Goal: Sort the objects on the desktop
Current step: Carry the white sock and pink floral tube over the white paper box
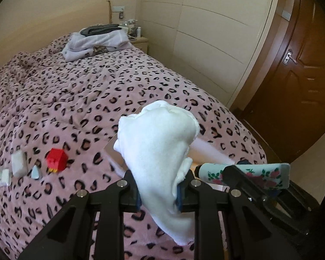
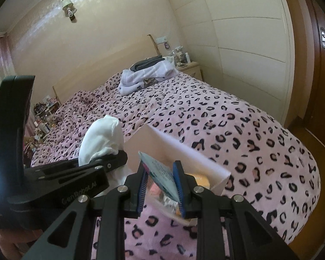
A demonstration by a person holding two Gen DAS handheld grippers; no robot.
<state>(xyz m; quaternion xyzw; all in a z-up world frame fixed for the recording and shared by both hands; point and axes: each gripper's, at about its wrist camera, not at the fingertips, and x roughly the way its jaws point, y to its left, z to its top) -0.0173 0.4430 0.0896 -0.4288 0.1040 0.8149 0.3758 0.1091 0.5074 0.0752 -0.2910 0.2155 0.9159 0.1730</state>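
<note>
My left gripper [image 1: 159,197] is shut on a crumpled white cloth [image 1: 160,143], which hangs above the pink leopard-print bedspread [image 1: 97,91]. In the right wrist view the same cloth [image 2: 101,134] bulges out of the left gripper [image 2: 117,158] at the left. My right gripper [image 2: 161,186] is shut on a pale teal tube [image 2: 160,173] with a flower print. Seen from the left wrist, that tube [image 1: 212,171] lies level in the right gripper [image 1: 234,173]. Both grippers hover over an open white box [image 2: 184,149] on the bed, with something orange inside.
A red block [image 1: 56,159], a white block [image 1: 19,163], a small pale blue piece [image 1: 35,172] and a clear packet [image 1: 2,176] lie on the bed at the left. Folded clothes [image 1: 97,41] are stacked at the bed's head. A brown door [image 1: 292,75] stands right.
</note>
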